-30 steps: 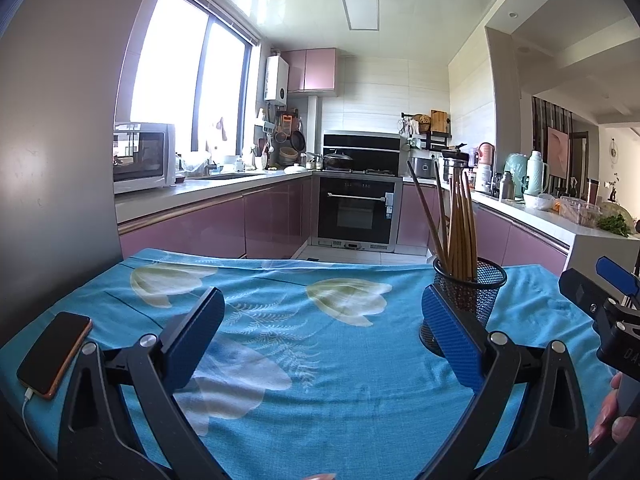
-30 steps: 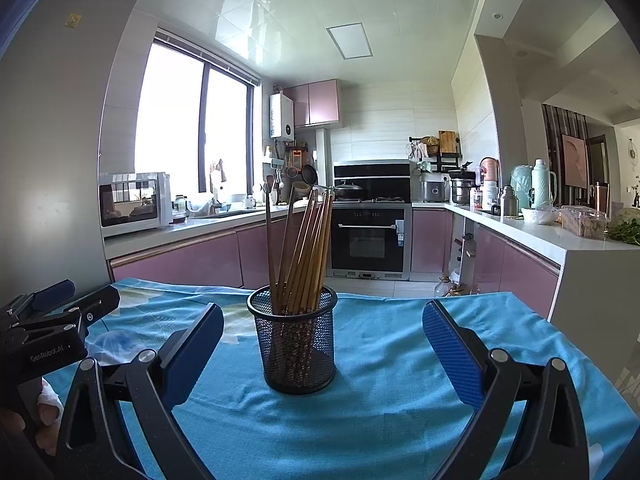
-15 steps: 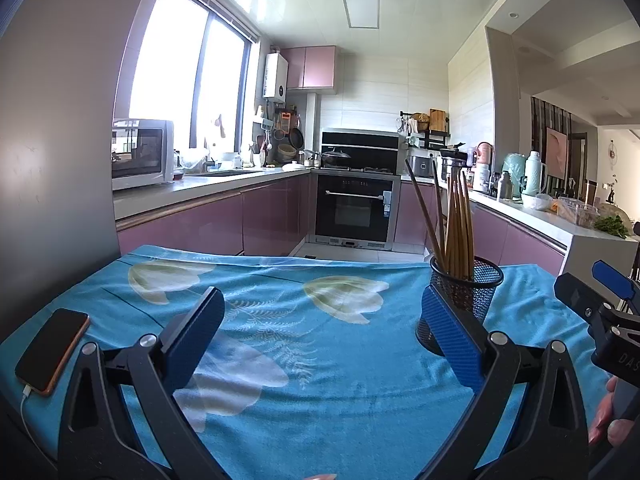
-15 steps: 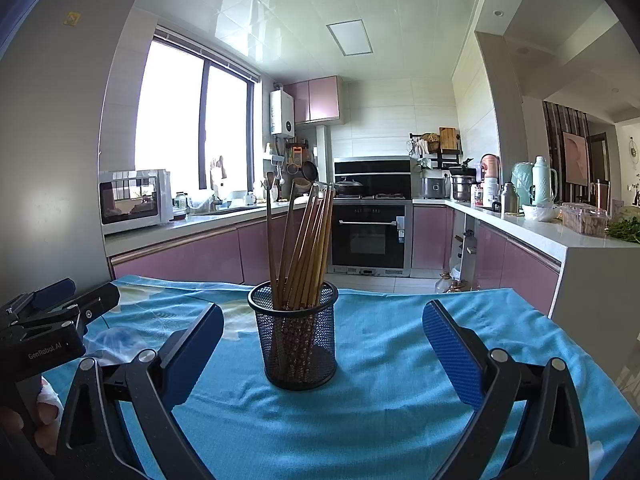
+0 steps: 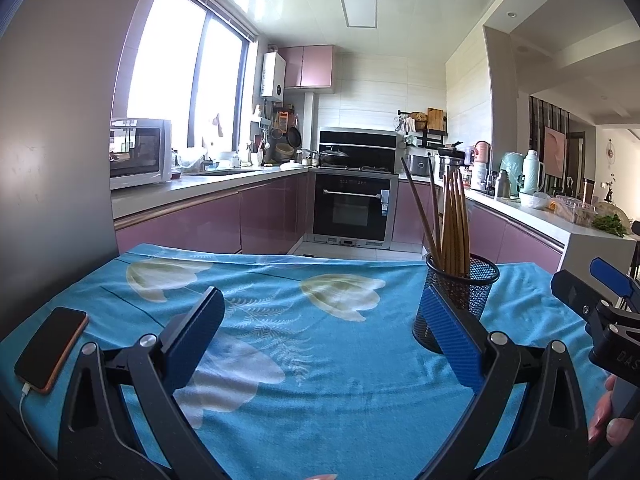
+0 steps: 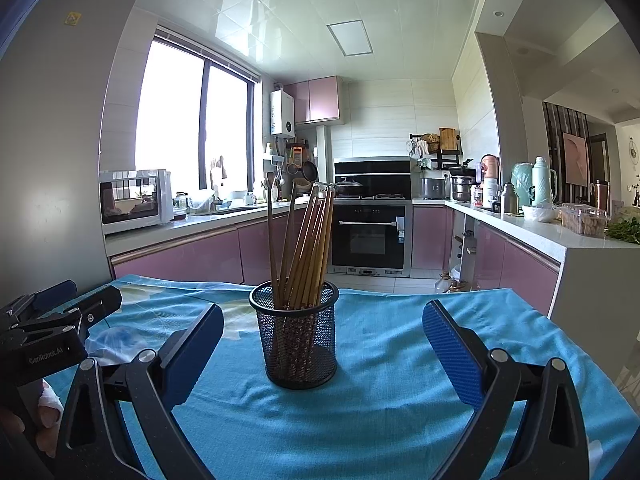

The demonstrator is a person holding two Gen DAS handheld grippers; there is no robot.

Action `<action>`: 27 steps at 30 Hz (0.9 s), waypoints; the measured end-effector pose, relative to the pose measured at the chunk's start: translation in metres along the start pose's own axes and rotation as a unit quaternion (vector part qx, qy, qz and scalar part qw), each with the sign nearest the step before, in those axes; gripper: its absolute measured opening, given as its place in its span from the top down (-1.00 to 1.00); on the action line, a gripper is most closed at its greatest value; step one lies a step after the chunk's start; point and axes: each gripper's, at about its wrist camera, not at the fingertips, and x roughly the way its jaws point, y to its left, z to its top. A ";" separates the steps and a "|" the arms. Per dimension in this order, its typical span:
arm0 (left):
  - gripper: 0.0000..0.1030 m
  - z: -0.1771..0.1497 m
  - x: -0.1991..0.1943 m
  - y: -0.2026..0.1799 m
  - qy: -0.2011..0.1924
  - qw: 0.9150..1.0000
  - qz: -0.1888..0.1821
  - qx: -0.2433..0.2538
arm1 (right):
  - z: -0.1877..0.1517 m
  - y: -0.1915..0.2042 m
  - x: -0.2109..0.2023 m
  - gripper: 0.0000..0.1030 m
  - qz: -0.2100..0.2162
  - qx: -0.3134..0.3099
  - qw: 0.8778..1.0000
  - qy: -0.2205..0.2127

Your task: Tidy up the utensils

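1. Pink kitchen cabinets (image 6: 192,256) are lining the room behind a table draped in a blue floral tablecloth (image 5: 320,360).
2. A black mesh holder (image 6: 298,340) is standing upright on the cloth, carrying wooden chopsticks (image 6: 308,248).
3. Left gripper (image 5: 324,340) is hovering spread wide, gripping nothing.
4. Right gripper (image 6: 324,356) is hovering likewise spread and empty, facing the holder.
5. A phone (image 5: 52,348) is lying near the cloth's left edge.

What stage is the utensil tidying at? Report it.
Done: chopsticks stand bundled in the mesh holder on the blue cloth. In hand: nothing; left tool and right tool are open. Left: no loose utensils visible, so apparently finished.
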 end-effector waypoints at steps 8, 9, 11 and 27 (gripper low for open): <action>-0.89 0.000 -0.001 0.000 0.000 1.000 0.000 0.000 | 0.000 0.000 -0.001 -0.88 0.000 0.000 1.000 0.000; -0.89 0.000 -0.001 0.000 0.000 1.000 0.000 0.000 | 0.000 0.000 -0.001 -0.88 0.000 0.000 1.000 0.000; -0.89 0.000 -0.001 0.000 0.000 1.000 0.000 0.000 | 0.000 0.000 -0.001 -0.88 0.000 0.000 1.000 -0.001; -0.89 -0.001 -0.002 -0.001 0.001 1.000 -0.001 0.000 | 0.000 -0.001 -0.003 -0.88 -0.001 0.001 1.000 -0.003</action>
